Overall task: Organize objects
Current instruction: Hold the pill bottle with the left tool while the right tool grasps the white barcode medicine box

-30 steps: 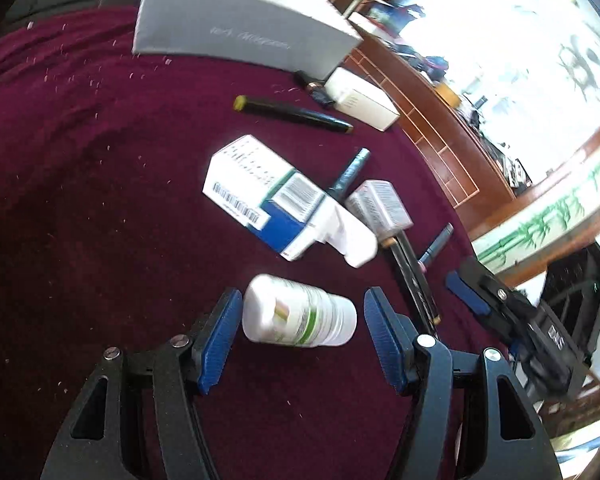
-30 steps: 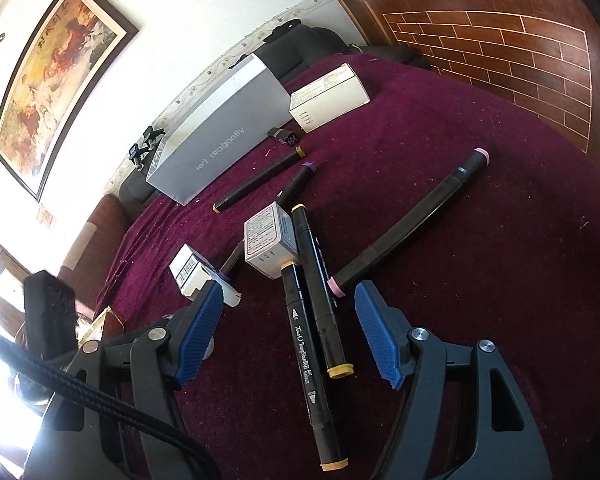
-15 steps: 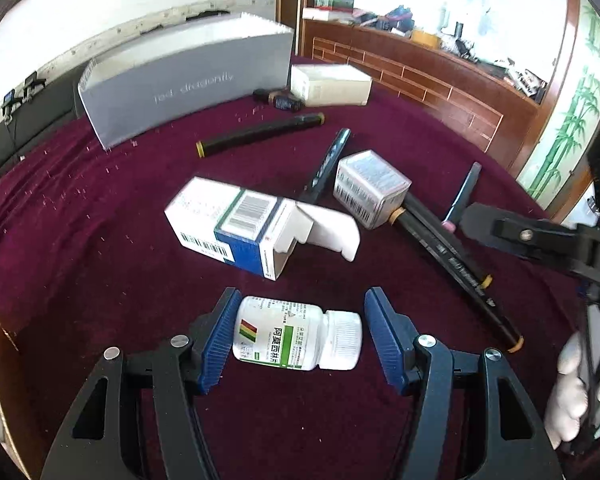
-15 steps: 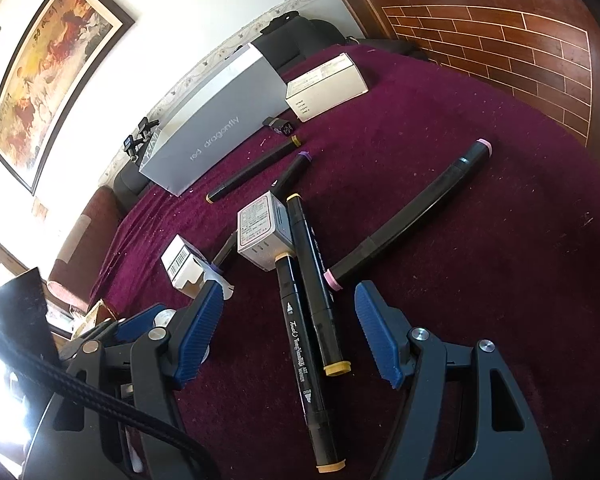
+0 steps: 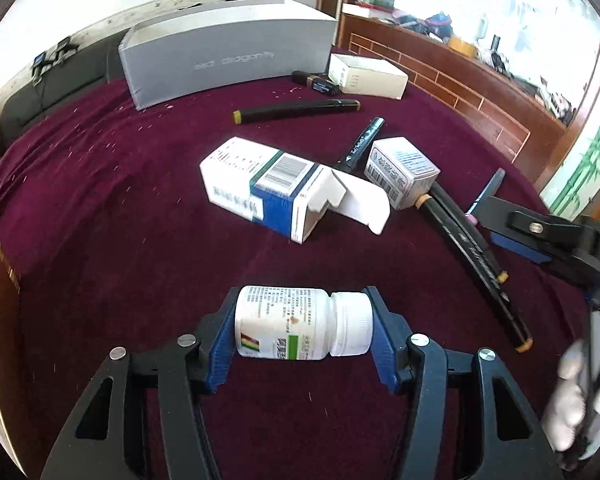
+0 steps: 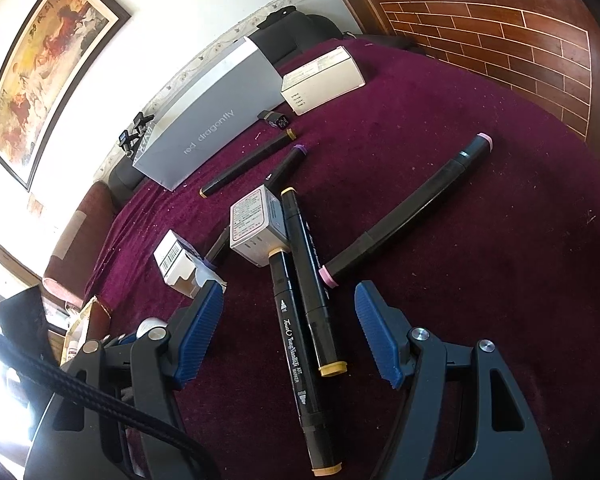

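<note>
Gripping white bottle (image 5: pixel 296 330) endwise, left tool (image 5: pixel 302 334)

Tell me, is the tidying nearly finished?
Not yet. Nothing looks sorted. The left gripper has just closed its jaws on the white pill bottle. Its open carton, the small cube box and several markers lie scattered on the maroon cloth.

Both grippers are black plastic frames with triangular cut-outs, round silver screws at the joints and ribbed blue pads on the fingers (image 5: pixel 220 354). A thick braided black cable (image 6: pixel 100 404) crosses the right gripper (image 6: pixel 290 336).
</note>
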`<state>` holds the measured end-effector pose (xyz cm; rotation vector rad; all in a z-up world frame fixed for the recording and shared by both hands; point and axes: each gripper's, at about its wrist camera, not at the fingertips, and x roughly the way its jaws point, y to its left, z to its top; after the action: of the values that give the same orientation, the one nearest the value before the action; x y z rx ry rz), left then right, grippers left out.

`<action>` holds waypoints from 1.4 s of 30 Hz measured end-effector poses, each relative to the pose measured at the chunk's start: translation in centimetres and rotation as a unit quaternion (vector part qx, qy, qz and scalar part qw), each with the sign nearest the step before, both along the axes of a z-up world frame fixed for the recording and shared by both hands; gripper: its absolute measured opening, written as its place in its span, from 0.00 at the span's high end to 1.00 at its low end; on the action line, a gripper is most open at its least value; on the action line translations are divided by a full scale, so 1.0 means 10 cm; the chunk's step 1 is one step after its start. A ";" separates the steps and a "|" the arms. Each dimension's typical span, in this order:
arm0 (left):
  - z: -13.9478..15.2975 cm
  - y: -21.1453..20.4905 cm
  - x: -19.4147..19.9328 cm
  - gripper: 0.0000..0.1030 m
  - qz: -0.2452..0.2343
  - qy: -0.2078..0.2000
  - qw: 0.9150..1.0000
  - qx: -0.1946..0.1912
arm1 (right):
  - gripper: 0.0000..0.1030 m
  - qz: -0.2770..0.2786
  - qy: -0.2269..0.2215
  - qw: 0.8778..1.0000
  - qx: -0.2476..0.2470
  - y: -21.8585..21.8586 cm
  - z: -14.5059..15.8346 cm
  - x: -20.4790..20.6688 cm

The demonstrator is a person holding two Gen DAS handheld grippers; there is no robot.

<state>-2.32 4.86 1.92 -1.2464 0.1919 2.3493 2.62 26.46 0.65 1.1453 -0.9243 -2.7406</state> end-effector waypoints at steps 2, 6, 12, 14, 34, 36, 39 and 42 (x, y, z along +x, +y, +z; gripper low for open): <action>0.07 -0.13 0.13 0.51 0.016 -0.012 1.000 0.025 | 0.34 -0.001 0.002 1.000 0.005 -0.01 0.01 0.00; 0.22 -0.35 0.39 0.50 0.032 -0.014 0.998 0.061 | 0.34 -0.008 -0.003 1.000 0.009 0.00 0.00 0.01; 0.46 -0.73 0.81 0.50 0.049 0.017 0.995 0.091 | 0.34 -0.025 -0.004 1.000 0.008 0.04 0.01 0.02; 0.53 -0.88 0.92 0.50 0.054 0.021 0.993 0.100 | 0.34 -0.026 -0.001 1.000 0.012 0.02 0.10 0.06; 0.62 -1.71 1.27 0.50 0.107 0.046 0.985 0.125 | 0.31 0.205 -0.087 0.933 0.282 -1.64 0.36 -1.16; 0.59 -1.75 1.25 0.50 0.108 0.041 0.985 0.129 | 0.31 0.205 -0.100 0.927 0.299 -1.67 0.30 -1.24; 0.56 -1.79 1.21 0.50 0.110 0.036 0.985 0.130 | 0.31 0.201 -0.114 0.925 0.300 -1.69 0.23 -1.33; 0.52 -1.82 1.18 0.50 0.113 0.030 0.984 0.132 | 0.31 0.200 -0.124 0.924 0.303 -1.73 0.18 -1.37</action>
<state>9.48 -13.37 7.11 -1.1182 -0.2491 2.5030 -11.13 9.21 2.43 1.5699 0.1961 -2.6163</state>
